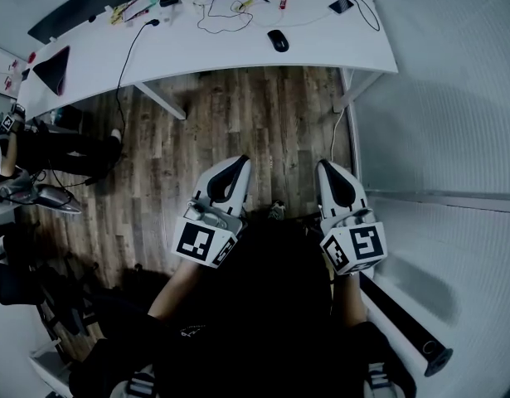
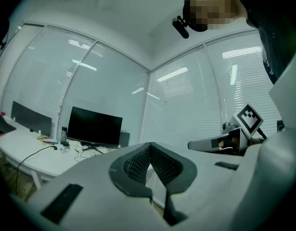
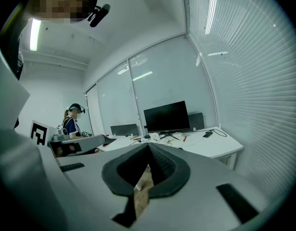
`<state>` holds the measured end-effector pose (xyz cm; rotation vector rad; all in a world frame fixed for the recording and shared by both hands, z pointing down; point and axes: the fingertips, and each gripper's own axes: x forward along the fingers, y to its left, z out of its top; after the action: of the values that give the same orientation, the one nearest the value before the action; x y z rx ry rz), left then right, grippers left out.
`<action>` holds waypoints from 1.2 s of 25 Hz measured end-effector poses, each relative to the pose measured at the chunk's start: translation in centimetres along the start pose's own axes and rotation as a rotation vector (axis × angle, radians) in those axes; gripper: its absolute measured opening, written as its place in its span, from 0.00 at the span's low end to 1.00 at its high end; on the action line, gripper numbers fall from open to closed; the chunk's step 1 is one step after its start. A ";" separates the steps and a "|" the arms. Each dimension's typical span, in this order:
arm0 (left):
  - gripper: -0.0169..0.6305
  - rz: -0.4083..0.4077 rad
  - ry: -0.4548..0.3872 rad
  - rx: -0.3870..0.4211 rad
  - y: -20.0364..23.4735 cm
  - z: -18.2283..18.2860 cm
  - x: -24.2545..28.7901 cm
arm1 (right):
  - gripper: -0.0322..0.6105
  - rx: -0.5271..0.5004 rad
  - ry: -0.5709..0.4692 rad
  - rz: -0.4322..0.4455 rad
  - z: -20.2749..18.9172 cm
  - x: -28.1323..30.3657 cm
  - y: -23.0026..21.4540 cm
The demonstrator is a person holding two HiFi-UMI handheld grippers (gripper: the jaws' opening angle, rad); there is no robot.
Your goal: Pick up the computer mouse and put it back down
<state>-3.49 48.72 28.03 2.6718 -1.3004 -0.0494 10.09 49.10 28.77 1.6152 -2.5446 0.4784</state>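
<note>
The table (image 1: 238, 56) stands well apart from the person, across the wood floor (image 1: 263, 123), so the whole reach is yet to be made; a hurried approach could knock a tool against its near edge. Both tools are close by the person's body, and the left tool (image 1: 240, 162) and the right tool (image 1: 324, 166) each have their jaws closed together on nothing. Unless one is opened wide before it arrives, it will shove the mouse along instead of straddling it. A white cable (image 1: 225, 19) loops on the table near the mouse and could snag. The computer mouse (image 1: 278, 41) lies on the table near its front edge; small and rounded, it may squirt out of a pinch, and whether it trails its own cord I cannot tell from here
</note>
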 end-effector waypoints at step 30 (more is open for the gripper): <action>0.04 0.014 -0.041 -0.024 8.7 0.8 11.8 | 0.05 -0.014 0.014 -0.005 3.2 11.7 -5.8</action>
<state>-3.02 34.05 29.20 2.6547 -1.3221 -0.1184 10.43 35.74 29.79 1.6076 -2.5274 0.4680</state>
